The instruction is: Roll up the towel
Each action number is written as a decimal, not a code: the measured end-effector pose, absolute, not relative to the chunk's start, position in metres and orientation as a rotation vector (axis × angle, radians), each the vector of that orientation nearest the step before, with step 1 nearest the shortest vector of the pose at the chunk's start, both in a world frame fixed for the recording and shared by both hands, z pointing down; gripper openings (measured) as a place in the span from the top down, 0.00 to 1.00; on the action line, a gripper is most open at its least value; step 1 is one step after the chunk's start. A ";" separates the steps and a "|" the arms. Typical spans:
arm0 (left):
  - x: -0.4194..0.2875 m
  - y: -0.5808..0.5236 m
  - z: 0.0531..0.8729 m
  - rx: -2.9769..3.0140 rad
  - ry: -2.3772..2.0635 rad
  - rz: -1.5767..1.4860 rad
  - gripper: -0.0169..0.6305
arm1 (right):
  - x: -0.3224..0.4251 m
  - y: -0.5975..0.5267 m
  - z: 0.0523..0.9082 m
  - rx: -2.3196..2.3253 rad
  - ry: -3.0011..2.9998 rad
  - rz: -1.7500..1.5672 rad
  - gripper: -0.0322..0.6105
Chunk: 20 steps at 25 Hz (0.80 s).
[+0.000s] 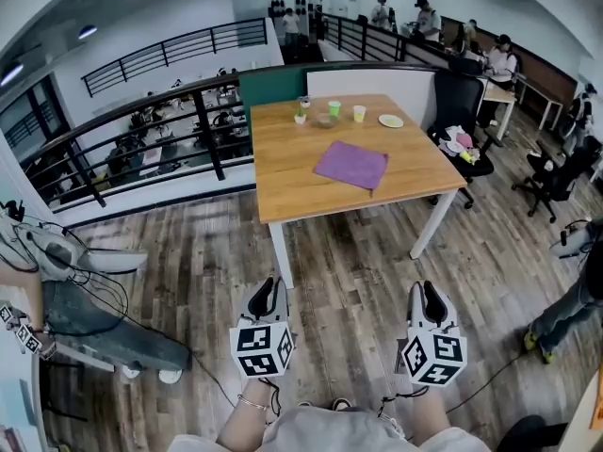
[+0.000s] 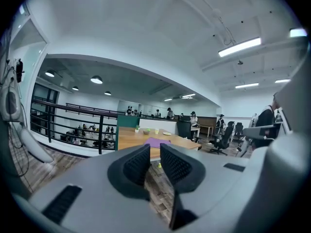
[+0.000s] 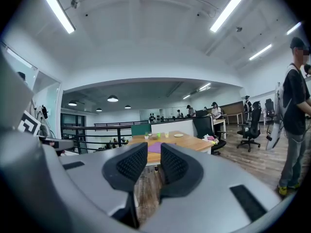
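A purple towel lies flat on the wooden table, well ahead of me. It shows small and far in the left gripper view and the right gripper view. My left gripper and right gripper hang side by side over the wooden floor, short of the table and pointing toward it. In each gripper's own view, the left gripper and the right gripper have their ribbed pads a narrow gap apart with nothing between them.
Cups and a plate stand at the table's far edge. A black railing runs along the left. An office chair sits at the table's right. A person stands at my right, and equipment lies at my left.
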<state>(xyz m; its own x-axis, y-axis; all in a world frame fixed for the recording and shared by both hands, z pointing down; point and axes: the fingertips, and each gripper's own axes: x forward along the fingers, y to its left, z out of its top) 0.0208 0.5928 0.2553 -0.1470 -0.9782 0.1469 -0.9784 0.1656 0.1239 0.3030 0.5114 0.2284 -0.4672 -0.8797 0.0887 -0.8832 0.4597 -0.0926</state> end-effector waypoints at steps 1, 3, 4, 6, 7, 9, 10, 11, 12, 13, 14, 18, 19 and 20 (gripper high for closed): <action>0.020 0.593 0.254 1.918 -2.248 0.003 0.87 | 0.302 0.512 0.227 1.603 -2.664 0.190 0.82; 0.019 0.594 0.251 1.933 -2.258 0.001 0.79 | 0.302 0.513 0.225 1.605 -2.670 0.180 0.76; 0.019 0.594 0.250 1.943 -2.260 -0.004 0.75 | 0.302 0.514 0.224 1.609 -2.670 0.173 0.74; 0.019 0.593 0.246 1.962 -2.264 -0.016 0.67 | 0.304 0.514 0.222 1.620 -2.670 0.158 0.70; 0.019 0.593 0.244 1.972 -2.265 -0.022 0.62 | 0.305 0.513 0.221 1.625 -2.669 0.153 0.68; 0.021 0.592 0.239 1.991 -2.264 -0.034 0.53 | 0.308 0.513 0.219 1.633 -2.666 0.145 0.62; 0.022 0.591 0.238 2.000 -2.260 -0.041 0.50 | 0.309 0.513 0.218 1.635 -2.662 0.140 0.59; 0.022 0.591 0.237 2.007 -2.254 -0.049 0.46 | 0.310 0.512 0.218 1.638 -2.659 0.133 0.56; 0.021 0.591 0.238 2.012 -2.246 -0.055 0.42 | 0.310 0.512 0.219 1.642 -2.656 0.126 0.53; 0.021 0.590 0.240 2.013 -2.238 -0.059 0.38 | 0.309 0.512 0.220 1.646 -2.654 0.117 0.49; 0.020 0.590 0.242 2.013 -2.231 -0.061 0.36 | 0.309 0.511 0.221 1.650 -2.653 0.108 0.45; 0.017 0.586 0.247 2.017 -2.216 -0.060 0.25 | 0.304 0.509 0.221 1.660 -2.667 0.076 0.31; 0.017 0.585 0.247 2.020 -2.213 -0.063 0.23 | 0.302 0.508 0.219 1.664 -2.676 0.067 0.27; 0.017 0.584 0.247 2.024 -2.210 -0.069 0.21 | 0.301 0.507 0.218 1.669 -2.684 0.058 0.23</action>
